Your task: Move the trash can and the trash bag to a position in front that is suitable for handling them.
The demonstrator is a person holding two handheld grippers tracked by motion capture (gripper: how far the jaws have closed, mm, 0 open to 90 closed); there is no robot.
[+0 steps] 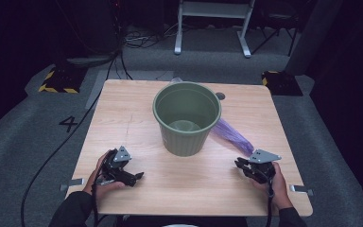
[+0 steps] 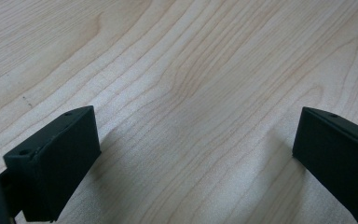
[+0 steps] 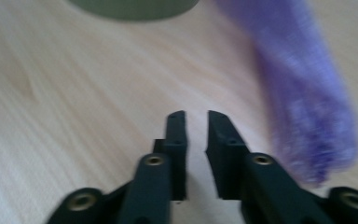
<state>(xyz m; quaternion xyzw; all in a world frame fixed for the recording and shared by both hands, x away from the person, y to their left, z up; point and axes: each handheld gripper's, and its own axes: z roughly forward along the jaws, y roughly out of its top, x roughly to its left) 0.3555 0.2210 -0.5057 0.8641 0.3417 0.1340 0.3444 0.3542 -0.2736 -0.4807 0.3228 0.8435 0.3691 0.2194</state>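
Square light-wood table (image 1: 137, 118) seen from above, grain running across it. Near the middle, slightly toward the far edge: a green ribbed bucket (image 1: 187, 118), upright, open top, apparently empty inside. Behind and to the right of the bucket: a purple plastic bag (image 1: 234, 135), bunched into a long strip, lying flat on the table, one end hidden behind the bucket, the other end reaching toward the near right corner.

Left gripper (image 1: 137, 176) low over the table near the front left, held in the left hand (image 1: 105, 176), pointing to the right. Jaws spread wide in the left gripper view, bare wood (image 2: 191, 93) between them, nothing held. Well apart from the bucket.

Right gripper (image 1: 238, 164) near the front right, held in the right hand (image 1: 278, 185), pointing left and slightly away, with the grey three-cornered plate on top. In the right gripper view, jaws drawn almost together, a narrow gap left between the tips (image 3: 196, 122), nothing gripped. Near end of the bag (image 3: 307, 116) just beside these jaws on their right, blurred, not touching them. Base of the bucket (image 3: 135, 7) at the top edge of that view.

Around the table: grey carpet, a painted number 4 (image 1: 68, 123) on the floor at left, a black cable (image 1: 56, 151) trailing past it.
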